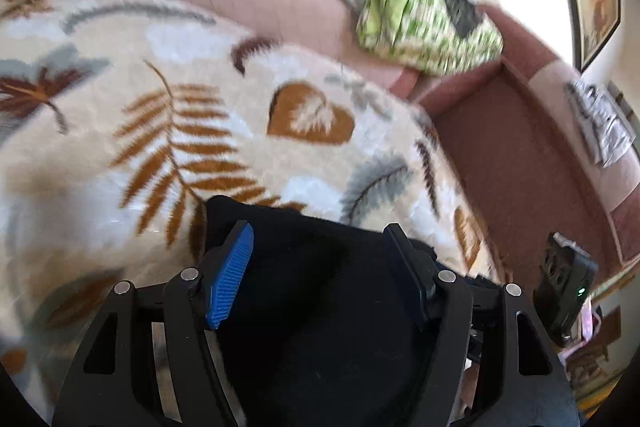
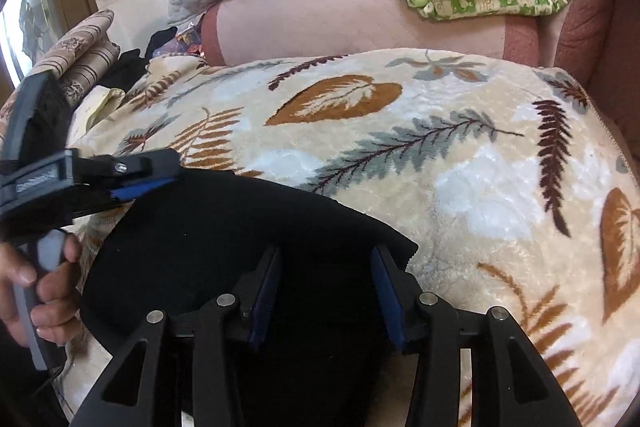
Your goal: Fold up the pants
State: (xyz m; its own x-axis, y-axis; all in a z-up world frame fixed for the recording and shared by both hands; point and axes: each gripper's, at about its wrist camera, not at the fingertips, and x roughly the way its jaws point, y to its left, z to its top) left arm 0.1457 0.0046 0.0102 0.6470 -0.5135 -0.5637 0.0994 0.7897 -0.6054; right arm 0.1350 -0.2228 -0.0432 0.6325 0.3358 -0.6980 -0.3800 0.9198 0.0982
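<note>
Left tool (image 1: 324, 251) jaws apart over flat black pants (image 1: 320, 307)

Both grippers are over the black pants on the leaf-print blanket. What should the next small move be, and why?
Probably lower the right gripper and close it on the edge of the black pants. Its jaws stand apart over the cloth with nothing pinched, and the left gripper looks open too, so neither seems to hold the fabric lying on the blanket. No fold can start without a grip.
</note>
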